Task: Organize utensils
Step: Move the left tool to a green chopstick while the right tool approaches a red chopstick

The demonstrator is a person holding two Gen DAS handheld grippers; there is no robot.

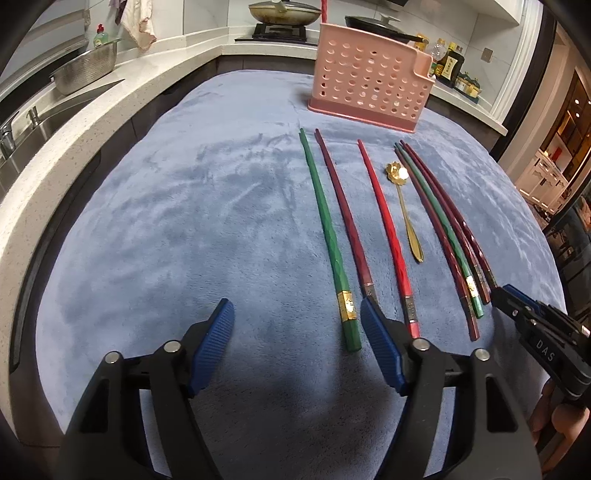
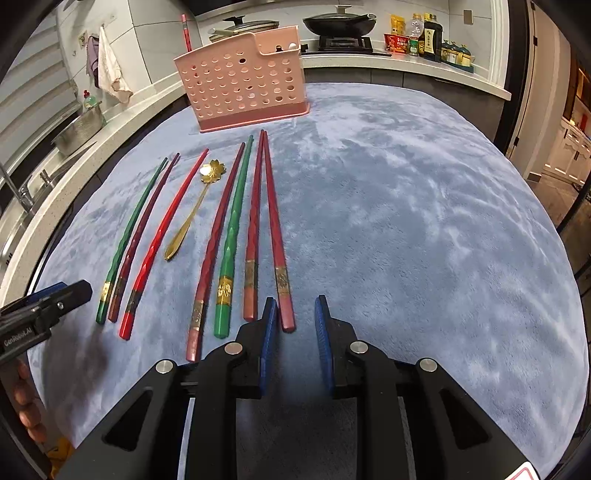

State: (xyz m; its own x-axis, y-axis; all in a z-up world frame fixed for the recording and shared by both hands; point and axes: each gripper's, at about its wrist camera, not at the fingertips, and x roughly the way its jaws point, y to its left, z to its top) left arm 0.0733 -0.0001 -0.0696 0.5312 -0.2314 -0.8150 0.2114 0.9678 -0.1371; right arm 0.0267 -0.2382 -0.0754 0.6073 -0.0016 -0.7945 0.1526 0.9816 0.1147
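Several chopsticks lie side by side on a blue cloth: a green one, a dark red one, a bright red one, and a bundle at the right. A gold flower spoon lies among them, also in the right wrist view. A pink perforated holder stands behind, with one red chopstick upright in it. My left gripper is open and empty beside the green chopstick's end. My right gripper is open and empty, above the end of the rightmost red chopstick.
A white counter with a sink and metal colander runs along the left. A stove with pans and sauce bottles stand behind the holder.
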